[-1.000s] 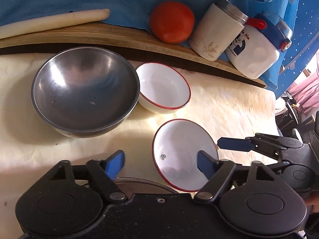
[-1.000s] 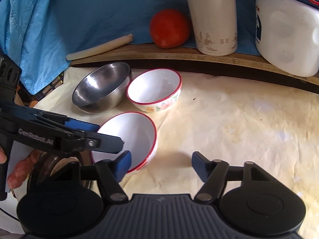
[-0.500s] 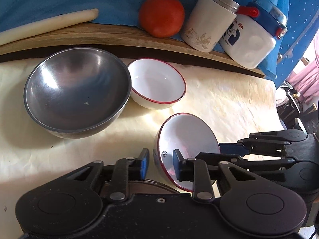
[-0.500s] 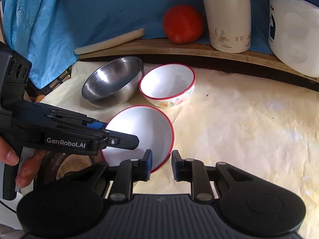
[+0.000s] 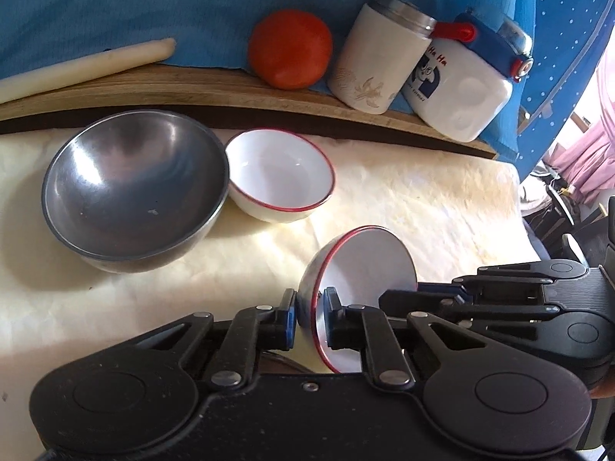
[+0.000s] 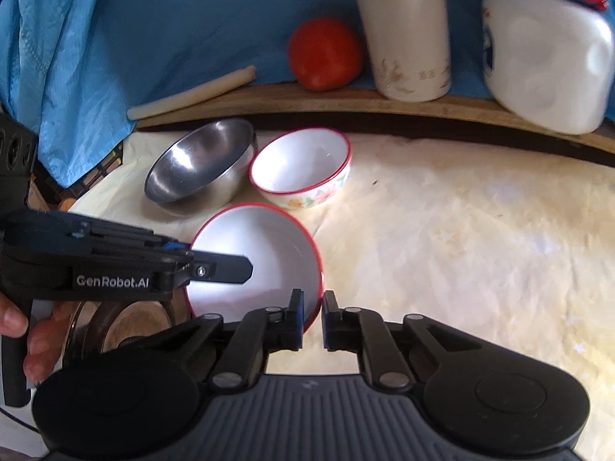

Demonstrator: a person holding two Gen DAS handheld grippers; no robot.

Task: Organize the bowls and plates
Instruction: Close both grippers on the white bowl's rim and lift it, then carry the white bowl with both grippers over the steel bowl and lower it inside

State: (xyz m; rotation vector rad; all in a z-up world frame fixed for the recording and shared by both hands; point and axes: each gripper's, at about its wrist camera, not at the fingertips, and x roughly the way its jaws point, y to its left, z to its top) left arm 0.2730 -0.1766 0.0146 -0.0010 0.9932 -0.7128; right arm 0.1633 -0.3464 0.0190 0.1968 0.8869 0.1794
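A white bowl with a red rim (image 5: 369, 265) (image 6: 253, 261) stands tilted on its edge over the cream table cover. My left gripper (image 5: 310, 313) is closing, and its pads press on the bowl's near rim. My right gripper (image 6: 312, 315) is closing too, pads pinching the rim on the other side. Each gripper shows in the other's view: the right gripper (image 5: 396, 299) and the left gripper (image 6: 230, 265). Behind stand a steel bowl (image 5: 130, 188) (image 6: 200, 165) and a second white bowl (image 5: 278, 176) (image 6: 303, 169) with flowers outside, side by side.
A wooden ledge (image 5: 192, 88) at the back carries a pale stick (image 5: 84, 65), a tomato (image 5: 290, 53), a cream canister (image 5: 378, 53) and a white jug (image 5: 461, 84). A round dish (image 6: 119, 334) lies under the left gripper. A hand (image 6: 23, 330) holds that gripper.
Both grippers went from wide open to closed on the red-rimmed bowl's rim. The bowl has tipped up from lying flat onto its edge.
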